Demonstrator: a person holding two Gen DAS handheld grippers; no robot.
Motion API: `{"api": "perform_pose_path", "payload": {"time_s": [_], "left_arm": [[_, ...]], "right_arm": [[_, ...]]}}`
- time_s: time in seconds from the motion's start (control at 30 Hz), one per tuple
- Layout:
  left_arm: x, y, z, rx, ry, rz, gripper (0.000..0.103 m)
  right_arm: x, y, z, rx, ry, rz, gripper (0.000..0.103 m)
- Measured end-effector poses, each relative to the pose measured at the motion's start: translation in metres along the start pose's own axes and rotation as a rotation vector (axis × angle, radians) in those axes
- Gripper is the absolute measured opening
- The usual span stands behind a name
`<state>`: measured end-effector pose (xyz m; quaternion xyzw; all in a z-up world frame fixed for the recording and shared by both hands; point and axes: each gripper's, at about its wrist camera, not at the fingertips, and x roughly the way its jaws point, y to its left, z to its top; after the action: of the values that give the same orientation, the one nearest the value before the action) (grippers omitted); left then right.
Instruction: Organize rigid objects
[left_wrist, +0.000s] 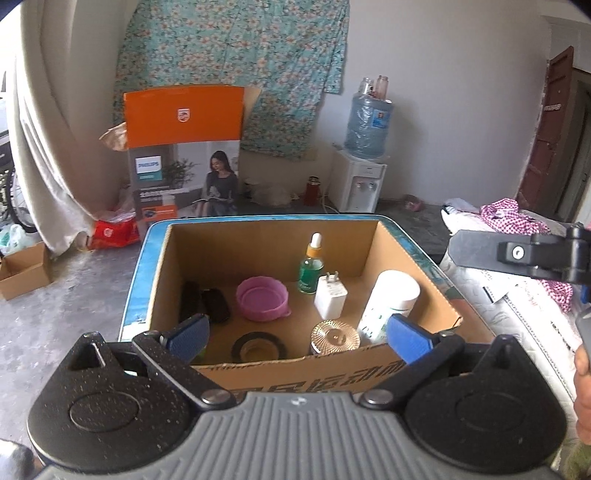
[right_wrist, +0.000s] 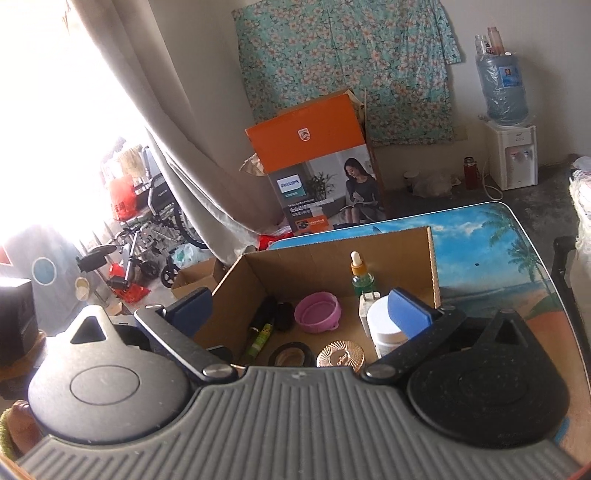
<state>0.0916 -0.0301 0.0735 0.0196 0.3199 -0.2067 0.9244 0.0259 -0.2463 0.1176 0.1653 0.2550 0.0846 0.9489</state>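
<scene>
Your beach-print table (right_wrist: 517, 258) holds the brown cardboard box (left_wrist: 369, 240), holding perhaps nine items; both grippers (left_wrist: 297, 338) (right_wrist: 306, 314) gape, empty.

white walls (left_wrist: 443, 74), grey concrete floor (left_wrist: 55, 325), floral cloth (right_wrist: 343, 62), bright curtained window (right_wrist: 55, 129).

"PHILIPS" on the orange-topped carton (left_wrist: 183, 155) against the wall.

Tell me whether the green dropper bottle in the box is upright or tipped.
Upright: the green dropper bottle stands on its base, white dropper cap pointing up.
</scene>
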Motion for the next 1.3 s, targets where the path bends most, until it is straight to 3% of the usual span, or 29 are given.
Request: {"api": "perform_pose_path", "payload": {"time_s": [0.23,0.53,0.73,0.93,1.3], "left_arm": [[-0.004,-0.012,-0.01,0.032,-0.018,0.122,0.103],[0.003,-0.006,-0.012,0.003,0.019,0.134,0.103],[0.014,-0.011,-0.015,0.035,0.061,0.196,0.103],[0.02,-0.007,-0.015,-0.02,0.103,0.229,0.103],[0.025,0.002,-0.011,-0.079,0.129,0.291,0.103]], "right_arm": [[-0.001,0.006,-0.015,-0.02,0.013,-0.048,0.102],[0.0,-0.002,-0.031,-0.053,0.028,-0.127,0.102],[0.008,-0.009,-0.04,-0.07,0.062,-0.195,0.102],[0.024,-0.015,-0.054,-0.056,0.111,-0.274,0.102],[0.06,-0.001,-0.053,-0.115,0.161,-0.302,0.102]]}}
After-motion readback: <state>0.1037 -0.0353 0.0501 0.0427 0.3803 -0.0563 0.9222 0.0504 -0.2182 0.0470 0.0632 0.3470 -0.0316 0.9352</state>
